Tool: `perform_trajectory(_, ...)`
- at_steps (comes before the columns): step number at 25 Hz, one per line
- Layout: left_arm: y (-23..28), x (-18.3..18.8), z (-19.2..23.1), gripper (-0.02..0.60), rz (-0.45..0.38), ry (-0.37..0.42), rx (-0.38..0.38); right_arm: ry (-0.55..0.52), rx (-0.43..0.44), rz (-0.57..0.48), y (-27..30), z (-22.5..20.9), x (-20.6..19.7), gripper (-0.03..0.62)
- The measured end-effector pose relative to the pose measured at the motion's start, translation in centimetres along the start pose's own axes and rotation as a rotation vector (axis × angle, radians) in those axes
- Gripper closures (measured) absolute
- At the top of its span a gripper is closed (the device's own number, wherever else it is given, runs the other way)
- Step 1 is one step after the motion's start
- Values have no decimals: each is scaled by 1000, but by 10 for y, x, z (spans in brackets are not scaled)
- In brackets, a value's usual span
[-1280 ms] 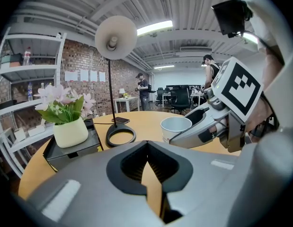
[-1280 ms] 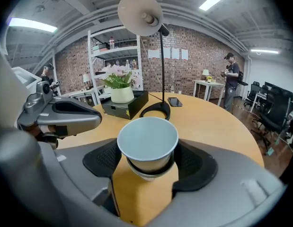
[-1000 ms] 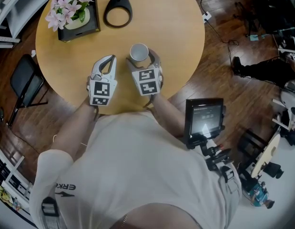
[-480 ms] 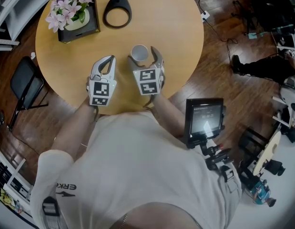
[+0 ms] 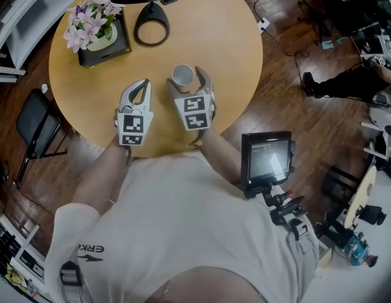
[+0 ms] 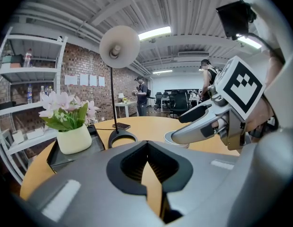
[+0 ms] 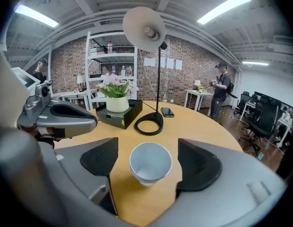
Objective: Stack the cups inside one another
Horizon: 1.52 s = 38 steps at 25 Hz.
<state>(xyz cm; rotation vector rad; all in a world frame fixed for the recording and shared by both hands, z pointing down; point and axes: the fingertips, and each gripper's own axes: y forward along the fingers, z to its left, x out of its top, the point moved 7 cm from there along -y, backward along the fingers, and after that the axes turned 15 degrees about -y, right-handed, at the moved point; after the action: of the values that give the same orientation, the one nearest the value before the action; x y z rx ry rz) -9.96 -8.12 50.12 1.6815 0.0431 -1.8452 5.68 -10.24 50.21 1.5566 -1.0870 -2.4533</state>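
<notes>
A white paper cup (image 5: 182, 76), with nested rims showing on its side, stands upright on the round wooden table (image 5: 227, 49). My right gripper (image 5: 186, 79) is open, with a jaw on either side of the cup. In the right gripper view the cup (image 7: 150, 163) sits between the dark pads (image 7: 101, 160), and neither pad touches it. My left gripper (image 5: 143, 83) rests to the left of the cup, shut and holding nothing. In the left gripper view its jaws (image 6: 147, 174) meet. That view also shows the cup's rim (image 6: 177, 137) under the right gripper's finger (image 6: 203, 126).
A black lamp base (image 5: 151, 23) and a pot of pink flowers on a black tray (image 5: 100, 33) stand at the table's far side. A phone (image 7: 167, 112) lies beyond the lamp base. A black chair (image 5: 34, 115) is on the left, and a screen on a stand (image 5: 268, 160) is on the right.
My right gripper has lifted slightly, its jaws still open around the cup. The cup stays on the table. The left gripper has not moved.
</notes>
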Motion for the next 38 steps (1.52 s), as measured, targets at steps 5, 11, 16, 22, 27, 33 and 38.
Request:
perform_trajectory(5,-12,27,0,580,-111,-46,-31,35,-47,-137,-29,-1,21,329)
perform_trajectory(11,-20,48,-20,580,-237,-110,-79,37,-128,-194,-78,-4,34,391)
perform_trajectory(16,-29,47,-36,580,-266,-121,-66,43,-152,-201,-101,-5,28,422)
perform_trajectory(22,-54,56,-51,580,-296,-77,8,55,-125,-257,-112,-3,32,508)
perform_trajectory(27,-72,47,-69,580,-304,-76,111,59,-90,-316,-136,-9,23,546)
perform_trajectory(33,-95,40,-119,580,-341,-60,149,79,-40,-371,-178,-24,-2,566)
perform_trajectory(38,-122,35,-151,580,-400,-66,166,84,13,-403,-206,-28,-19,579)
